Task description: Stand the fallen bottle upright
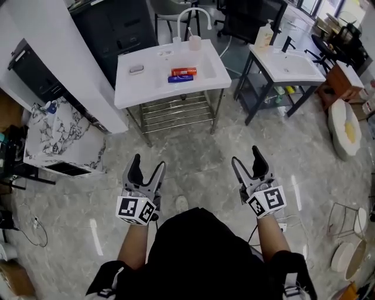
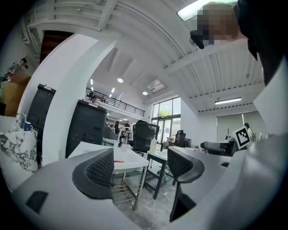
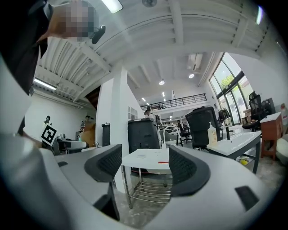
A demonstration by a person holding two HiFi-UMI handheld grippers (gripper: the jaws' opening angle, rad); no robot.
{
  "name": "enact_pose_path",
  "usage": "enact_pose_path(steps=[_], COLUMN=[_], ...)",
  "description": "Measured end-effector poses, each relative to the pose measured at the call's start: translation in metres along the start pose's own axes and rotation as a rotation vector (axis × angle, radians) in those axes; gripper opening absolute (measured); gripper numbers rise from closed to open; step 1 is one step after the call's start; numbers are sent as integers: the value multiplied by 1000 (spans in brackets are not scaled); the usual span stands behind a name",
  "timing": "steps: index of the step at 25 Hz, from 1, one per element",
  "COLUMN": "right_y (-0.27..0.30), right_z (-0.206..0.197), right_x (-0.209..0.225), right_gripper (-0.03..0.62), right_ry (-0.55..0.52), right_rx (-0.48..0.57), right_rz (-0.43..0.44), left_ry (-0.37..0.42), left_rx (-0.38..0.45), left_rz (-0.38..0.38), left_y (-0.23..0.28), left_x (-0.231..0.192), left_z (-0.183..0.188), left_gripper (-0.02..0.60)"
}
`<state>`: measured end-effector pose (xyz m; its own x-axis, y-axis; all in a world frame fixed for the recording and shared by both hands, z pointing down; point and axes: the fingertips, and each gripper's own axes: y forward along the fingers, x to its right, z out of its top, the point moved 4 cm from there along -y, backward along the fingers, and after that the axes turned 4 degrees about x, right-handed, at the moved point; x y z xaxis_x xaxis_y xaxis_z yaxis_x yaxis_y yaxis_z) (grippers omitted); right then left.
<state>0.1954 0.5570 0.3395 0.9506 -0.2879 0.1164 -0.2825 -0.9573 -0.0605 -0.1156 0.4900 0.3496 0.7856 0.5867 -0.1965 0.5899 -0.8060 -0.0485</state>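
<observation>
While left gripper [image 1: 147, 163] and right gripper [image 1: 246, 156] gape empty, red bottle [image 1: 183, 72] lies crosswise on sink table [image 1: 133, 89], well ahead, roughly between both.

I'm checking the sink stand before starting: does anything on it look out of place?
Yes. In the white basin, what looks like an orange-red bottle lies flat on its side, with a blue item lying flat just beside it. The cup by the faucet stands upright. Nothing looks spilled.
</observation>
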Motion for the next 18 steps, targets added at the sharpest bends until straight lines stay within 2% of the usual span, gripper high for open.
enact_pose_path(steps=[10, 18], right_y=[92, 123], right_z=[-9, -27], right_x=[-32, -27], right_gripper=[318, 318], right_ry=[10, 27], right_rx=[10, -60], right_rz=[-3, 35], left_ry=[-25, -52], left_rx=[-3, -28], left_rz=[-40, -51], left_y=[38, 53], left_x=[-87, -108], left_z=[15, 11], left_gripper=[368, 368])
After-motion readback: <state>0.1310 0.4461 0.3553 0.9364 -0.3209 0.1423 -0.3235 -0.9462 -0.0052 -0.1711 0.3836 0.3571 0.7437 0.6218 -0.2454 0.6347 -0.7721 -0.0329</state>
